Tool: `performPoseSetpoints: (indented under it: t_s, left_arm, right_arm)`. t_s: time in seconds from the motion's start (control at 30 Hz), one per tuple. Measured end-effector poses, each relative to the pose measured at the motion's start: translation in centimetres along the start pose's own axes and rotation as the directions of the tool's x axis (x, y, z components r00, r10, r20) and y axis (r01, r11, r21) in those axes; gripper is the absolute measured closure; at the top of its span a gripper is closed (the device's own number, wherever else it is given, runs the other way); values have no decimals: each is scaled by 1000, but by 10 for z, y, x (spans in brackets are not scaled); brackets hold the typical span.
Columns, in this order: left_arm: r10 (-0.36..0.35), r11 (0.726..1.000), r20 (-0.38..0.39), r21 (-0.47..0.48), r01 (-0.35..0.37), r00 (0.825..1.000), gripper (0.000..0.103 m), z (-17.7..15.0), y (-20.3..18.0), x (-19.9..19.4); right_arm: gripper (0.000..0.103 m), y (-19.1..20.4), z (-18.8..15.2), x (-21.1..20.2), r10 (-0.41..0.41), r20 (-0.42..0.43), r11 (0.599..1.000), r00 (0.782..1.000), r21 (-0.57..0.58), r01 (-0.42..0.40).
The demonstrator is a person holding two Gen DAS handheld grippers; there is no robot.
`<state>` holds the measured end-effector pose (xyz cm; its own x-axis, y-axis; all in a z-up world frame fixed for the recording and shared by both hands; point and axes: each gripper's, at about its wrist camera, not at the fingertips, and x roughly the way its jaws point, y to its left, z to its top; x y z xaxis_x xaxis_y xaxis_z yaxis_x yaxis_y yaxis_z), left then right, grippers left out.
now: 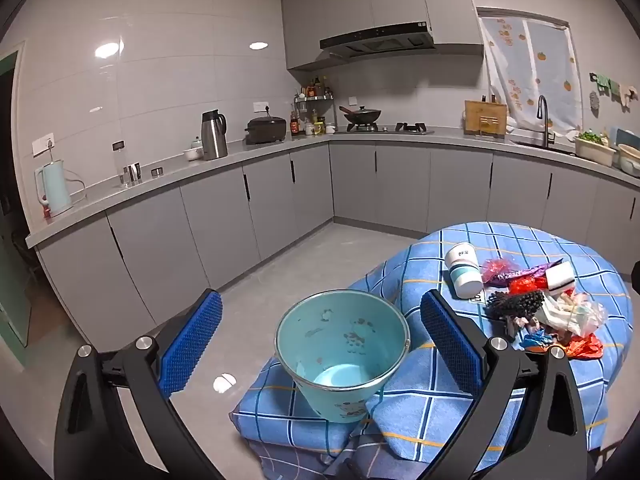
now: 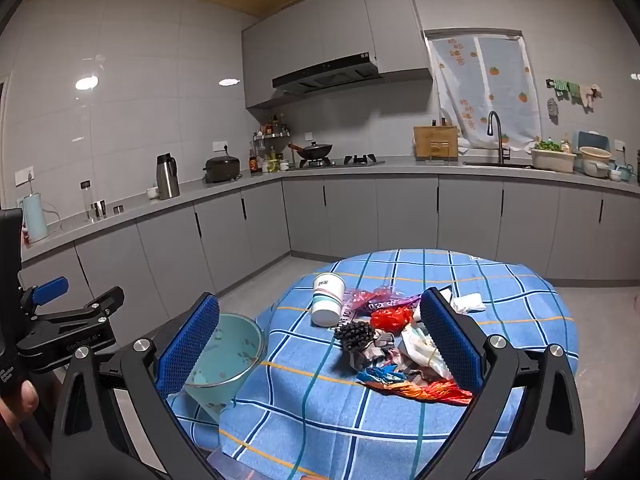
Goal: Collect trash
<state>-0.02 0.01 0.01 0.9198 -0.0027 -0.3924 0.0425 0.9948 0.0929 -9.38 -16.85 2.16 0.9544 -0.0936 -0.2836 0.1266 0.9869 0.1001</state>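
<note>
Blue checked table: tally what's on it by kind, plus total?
Light-blue metal bucket: 1
White paper cup lying on its side: 1
Heap of crumpled plastic wrappers and bags, single pieces too tangled to count: 1
White crumpled tissue lying apart from the heap: 1
Total: 4

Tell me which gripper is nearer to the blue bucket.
Left. The left gripper hovers open directly before the bucket; the right gripper faces the trash pile, with the bucket off to its left.
</note>
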Motion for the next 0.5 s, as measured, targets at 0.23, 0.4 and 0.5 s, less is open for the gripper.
performPoseSetpoints:
  t_s: [0.23,0.4,0.5]
  left_arm:
    - [0,1000,3,4,0,1000,5,1,1,-1]
    - [2,1000,2,2,-2,1000,5,0,0,1]
    - [2,1000,2,2,-2,1000,5,3,5,6]
  right_arm:
    - [4,-3,1,0,1,5,1000,1000,3,-1]
    - [4,-7,1,0,-4,11,1000,1000,8,4]
    - [4,-5,3,-4,-3,11,1000,1000,7,3]
